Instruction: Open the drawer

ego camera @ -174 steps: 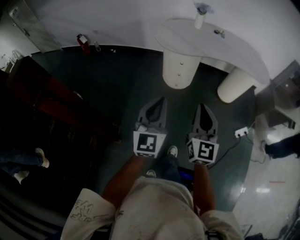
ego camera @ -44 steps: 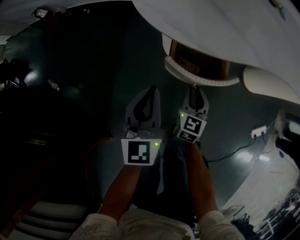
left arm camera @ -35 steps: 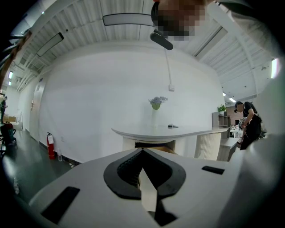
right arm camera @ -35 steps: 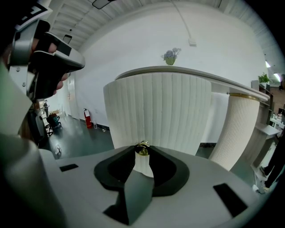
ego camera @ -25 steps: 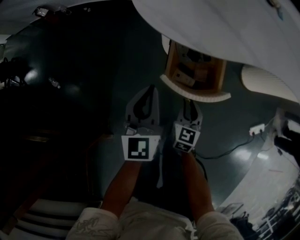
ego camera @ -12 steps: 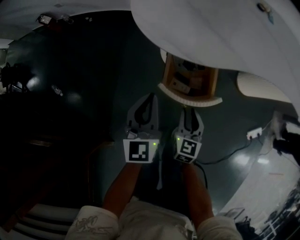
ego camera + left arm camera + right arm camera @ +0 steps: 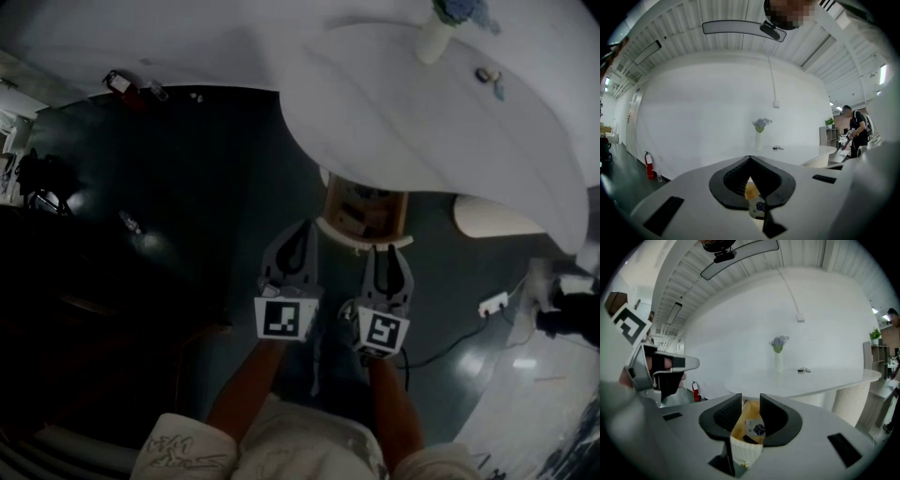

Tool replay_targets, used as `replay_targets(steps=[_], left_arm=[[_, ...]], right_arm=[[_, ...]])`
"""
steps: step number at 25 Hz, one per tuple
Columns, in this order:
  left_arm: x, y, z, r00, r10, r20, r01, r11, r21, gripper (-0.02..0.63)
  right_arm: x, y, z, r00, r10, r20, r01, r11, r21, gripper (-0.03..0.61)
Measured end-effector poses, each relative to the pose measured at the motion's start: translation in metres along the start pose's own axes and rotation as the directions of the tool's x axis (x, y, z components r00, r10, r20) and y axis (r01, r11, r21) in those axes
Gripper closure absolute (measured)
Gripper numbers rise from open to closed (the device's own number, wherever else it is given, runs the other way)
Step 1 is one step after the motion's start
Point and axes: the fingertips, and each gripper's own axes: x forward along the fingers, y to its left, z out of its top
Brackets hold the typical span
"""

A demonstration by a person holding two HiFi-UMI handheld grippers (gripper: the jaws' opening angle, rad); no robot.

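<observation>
The drawer (image 7: 364, 208) stands pulled out from under the white table (image 7: 422, 122). It has a wooden inside with small items and a curved white ribbed front (image 7: 359, 235). My right gripper (image 7: 387, 253) is open, just short of that front and to its right. In the right gripper view, the drawer's front (image 7: 744, 452) and its small knob show between and below the parted jaws of the right gripper (image 7: 751, 401). My left gripper (image 7: 304, 227) is shut on nothing, left of the drawer. In the left gripper view, the left gripper (image 7: 750, 158) has its tips touching.
A vase of flowers (image 7: 433, 36) and small objects stand on the table. A white round table leg (image 7: 487, 217) is at the right. A power strip with a cable (image 7: 492, 303) lies on the dark floor. A fire extinguisher (image 7: 117, 82) stands by the far wall.
The drawer came out from under the table with the right gripper at its front. Both grippers have since drawn back slightly, and the head view has tilted up.
</observation>
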Motion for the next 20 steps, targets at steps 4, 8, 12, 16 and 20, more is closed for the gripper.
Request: replay_targets(steps=[4, 8, 12, 16, 20], left_arm=[[-0.001, -0.001, 0.043, 0.999, -0.005, 0.034, 0.005, 1.000, 0.020, 0.612], [-0.009, -0.006, 0.084, 0.999, -0.027, 0.040, 0.025, 0.999, 0.046, 0.612], [-0.010, -0.004, 0.124, 0.998, -0.036, 0.050, 0.034, 0.999, 0.040, 0.612], [-0.017, -0.016, 0.153, 0.994, -0.064, 0.090, 0.058, 0.995, 0.076, 0.612], [-0.030, -0.034, 0.170, 0.991, -0.098, 0.096, 0.092, 0.994, 0.066, 0.612]], right_arm=[[-0.015, 0.000, 0.076, 0.992, 0.008, 0.127, -0.006, 1.000, -0.012, 0.469], [-0.037, 0.000, 0.141, 0.972, 0.014, 0.233, -0.009, 1.000, -0.021, 0.469], [-0.056, -0.004, 0.196, 0.948, -0.008, 0.319, 0.024, 0.999, -0.046, 0.513], [-0.068, -0.008, 0.224, 0.939, -0.009, 0.344, 0.033, 0.997, -0.065, 0.572], [-0.074, -0.010, 0.233, 0.935, 0.016, 0.355, 0.012, 0.997, -0.076, 0.574]])
